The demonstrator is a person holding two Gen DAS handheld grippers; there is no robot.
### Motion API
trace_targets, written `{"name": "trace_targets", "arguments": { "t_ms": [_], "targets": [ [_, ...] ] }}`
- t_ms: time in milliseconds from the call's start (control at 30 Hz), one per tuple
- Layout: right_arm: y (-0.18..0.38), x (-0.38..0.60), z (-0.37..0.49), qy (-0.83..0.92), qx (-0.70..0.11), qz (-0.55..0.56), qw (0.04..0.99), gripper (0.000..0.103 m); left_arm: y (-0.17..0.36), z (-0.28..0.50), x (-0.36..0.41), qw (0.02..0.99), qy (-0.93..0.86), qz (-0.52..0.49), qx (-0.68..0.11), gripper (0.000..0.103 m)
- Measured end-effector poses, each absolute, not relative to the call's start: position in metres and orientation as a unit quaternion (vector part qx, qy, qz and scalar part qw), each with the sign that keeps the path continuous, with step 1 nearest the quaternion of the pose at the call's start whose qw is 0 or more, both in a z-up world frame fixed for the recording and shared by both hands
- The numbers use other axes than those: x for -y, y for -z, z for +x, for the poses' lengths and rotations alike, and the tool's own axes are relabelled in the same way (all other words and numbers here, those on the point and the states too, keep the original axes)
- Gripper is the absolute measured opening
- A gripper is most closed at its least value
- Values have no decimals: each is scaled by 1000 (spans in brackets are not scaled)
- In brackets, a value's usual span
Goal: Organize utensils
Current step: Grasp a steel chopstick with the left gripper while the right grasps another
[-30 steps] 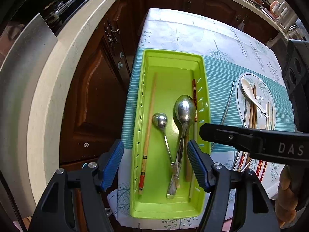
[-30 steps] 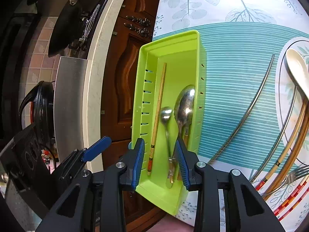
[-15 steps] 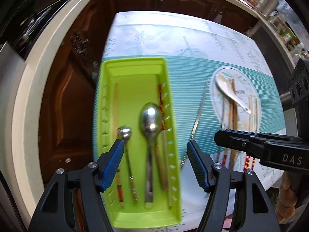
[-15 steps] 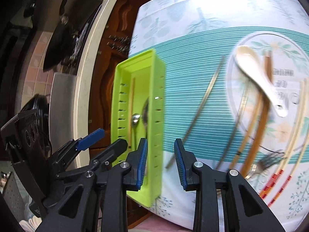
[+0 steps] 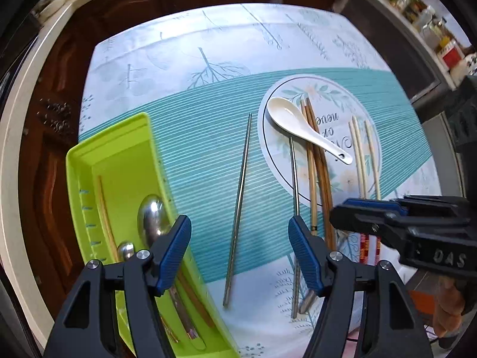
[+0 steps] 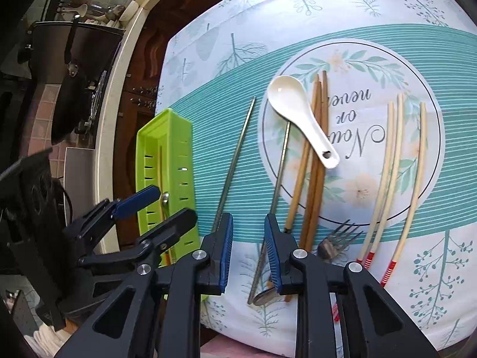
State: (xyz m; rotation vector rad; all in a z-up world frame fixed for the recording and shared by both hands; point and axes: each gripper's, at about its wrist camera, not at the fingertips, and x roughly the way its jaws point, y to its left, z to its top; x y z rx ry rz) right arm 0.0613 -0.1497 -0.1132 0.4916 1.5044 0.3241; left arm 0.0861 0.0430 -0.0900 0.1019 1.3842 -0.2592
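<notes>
A lime-green tray (image 5: 119, 164) (image 6: 167, 137) at the table's left holds two metal spoons (image 5: 152, 217) and chopsticks. To its right lie two metal chopsticks (image 5: 240, 208) (image 6: 280, 173), a white ceramic spoon (image 5: 301, 128) (image 6: 298, 113), brown chopsticks (image 6: 316, 164), pale red-ended chopsticks (image 6: 387, 179) and a fork (image 6: 337, 238). My left gripper (image 5: 240, 253) (image 6: 155, 211) hovers open over one metal chopstick, beside the tray. My right gripper (image 6: 249, 253) (image 5: 351, 211) hangs above the other metal chopstick's near end. Its jaws are closing and the pads grip nothing.
The utensils lie on a leaf-printed tablecloth with a teal striped band (image 5: 202, 149). A pale counter edge (image 6: 116, 119) and dark wood cabinets (image 5: 44, 179) border the left. A black pan (image 6: 74, 74) sits on the stove. Jars (image 5: 432, 29) line a shelf at far right.
Both grippers have swung away from above the green tray, rightward to over the loose utensils. The right gripper's jaws have narrowed. The left gripper's gap is unchanged.
</notes>
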Motion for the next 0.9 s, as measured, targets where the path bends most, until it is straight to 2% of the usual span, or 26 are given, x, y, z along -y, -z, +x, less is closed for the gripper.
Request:
{"name": "trace_targets", "arguments": {
  "t_ms": [167,367,500,900],
  "targets": [
    [124,153,60,-138,-679,215,688,23,116,111,-36,728,139,62,-668,47],
    [137,139,58,-137,-689,189,687,22,149,126,-37,678,151,60,-717,33],
    [144,129,53,-132,-696,178,683,21,161,126,-36,660,156,62,-732,29],
    [158,99,45,-112,-701,157,686,21,173,108,-17,624,153,116,-757,29]
  ]
}}
